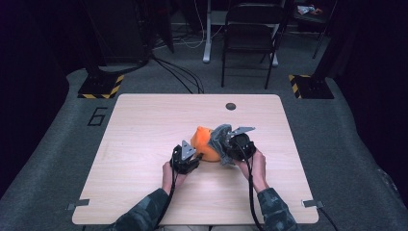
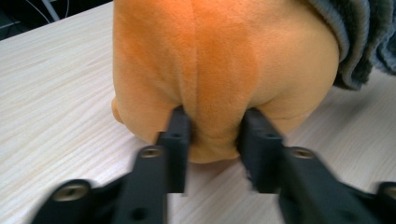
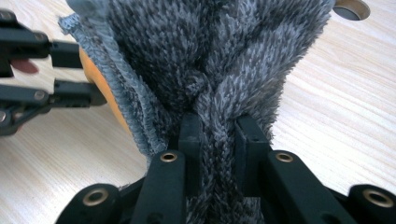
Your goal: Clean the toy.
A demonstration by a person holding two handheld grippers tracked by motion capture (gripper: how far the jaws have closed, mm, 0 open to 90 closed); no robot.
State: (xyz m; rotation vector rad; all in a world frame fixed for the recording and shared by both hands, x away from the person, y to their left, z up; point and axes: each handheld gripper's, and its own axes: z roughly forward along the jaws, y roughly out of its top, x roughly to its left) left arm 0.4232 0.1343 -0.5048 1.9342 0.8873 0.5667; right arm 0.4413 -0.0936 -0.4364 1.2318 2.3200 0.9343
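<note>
Orange plush toy (image 2: 224, 70) is sitting mid-table (image 1: 144, 120), my left claw (image 2: 212, 135) pinching its fabric while my right claw (image 3: 218, 140) is clamping the grey fuzzy cloth (image 3: 210, 56) only partly covering it.

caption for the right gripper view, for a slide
Right tongs pinch a fold of grey fuzzy cloth draped over an orange plush toy.
</note>
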